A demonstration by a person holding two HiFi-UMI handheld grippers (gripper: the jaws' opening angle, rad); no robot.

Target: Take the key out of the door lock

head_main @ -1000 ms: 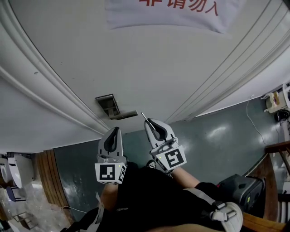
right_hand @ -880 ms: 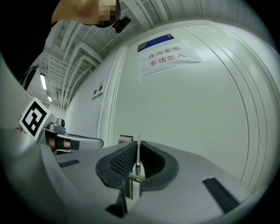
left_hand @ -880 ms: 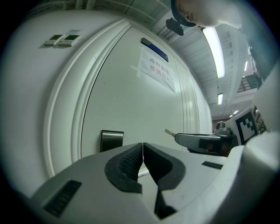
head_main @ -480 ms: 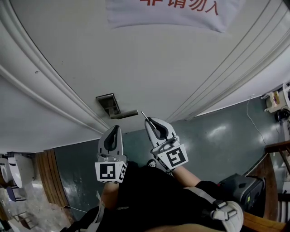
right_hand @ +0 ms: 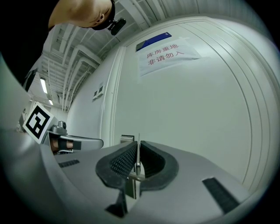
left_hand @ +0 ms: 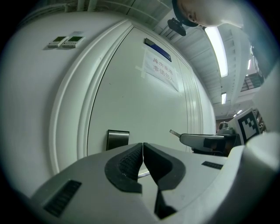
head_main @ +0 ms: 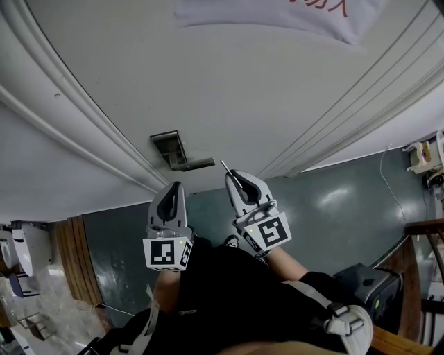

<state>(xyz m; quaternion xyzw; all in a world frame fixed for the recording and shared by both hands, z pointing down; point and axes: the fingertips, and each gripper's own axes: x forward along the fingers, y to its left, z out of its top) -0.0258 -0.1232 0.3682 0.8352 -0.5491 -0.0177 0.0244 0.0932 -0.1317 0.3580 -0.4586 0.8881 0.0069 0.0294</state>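
Observation:
A white door [head_main: 229, 90] carries a metal lock plate [head_main: 166, 147] with a lever handle [head_main: 194, 165]. My right gripper [head_main: 234, 179] is shut on a thin metal key [head_main: 226, 167], whose blade sticks out of the jaws toward the door, clear of the lock. In the right gripper view the key [right_hand: 138, 157] stands edge-on between the pads, with the lock plate [right_hand: 127, 138] behind it. My left gripper [head_main: 173, 188] hangs just left of it, shut with nothing in it. In the left gripper view its pads meet [left_hand: 142, 146] below the lock plate [left_hand: 117, 139].
A paper notice [head_main: 277, 14] with red print hangs high on the door. Curved door-frame mouldings [head_main: 76, 125] run at left. Dark green floor [head_main: 333, 201] lies below, with a black bag [head_main: 361, 284] at right. Wall switches [left_hand: 65, 40] sit left of the frame.
The head view has shifted a little, so the notice and lock sit slightly higher. Both grippers keep their place, the key still in the right one.

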